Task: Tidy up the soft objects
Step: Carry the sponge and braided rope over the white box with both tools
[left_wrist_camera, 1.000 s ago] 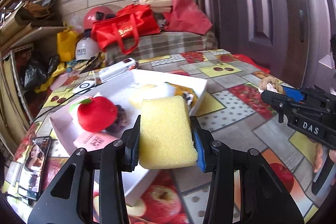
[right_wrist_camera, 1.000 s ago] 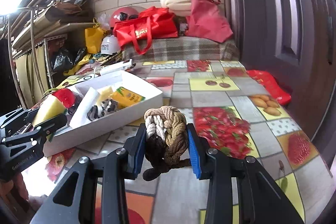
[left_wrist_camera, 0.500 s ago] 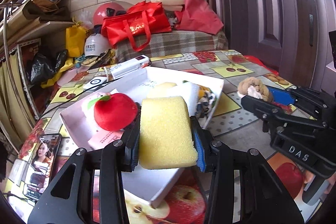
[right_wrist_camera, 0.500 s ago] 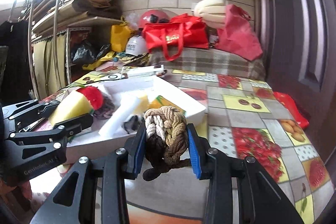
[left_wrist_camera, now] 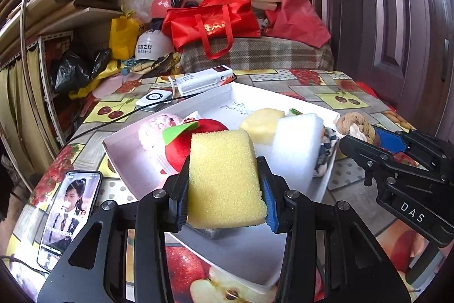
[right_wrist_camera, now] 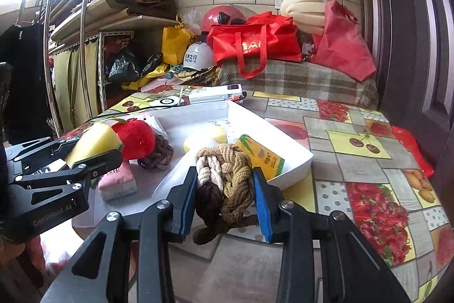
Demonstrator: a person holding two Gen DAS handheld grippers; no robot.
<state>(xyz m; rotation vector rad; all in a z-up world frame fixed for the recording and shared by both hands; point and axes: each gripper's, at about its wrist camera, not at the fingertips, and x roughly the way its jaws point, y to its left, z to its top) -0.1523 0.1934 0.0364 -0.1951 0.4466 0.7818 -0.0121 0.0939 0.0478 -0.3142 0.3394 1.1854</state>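
Both loads are right at the tray: left gripper jaws clamped on the sponge, upright over the tray's near corner; right gripper clamped on the rope knot at its near edge. A second ago both were further back on the counter

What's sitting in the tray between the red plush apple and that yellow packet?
In the right wrist view, a brown knotted rope and a pale yellow sponge lie between the plush apple and the yellow packet.
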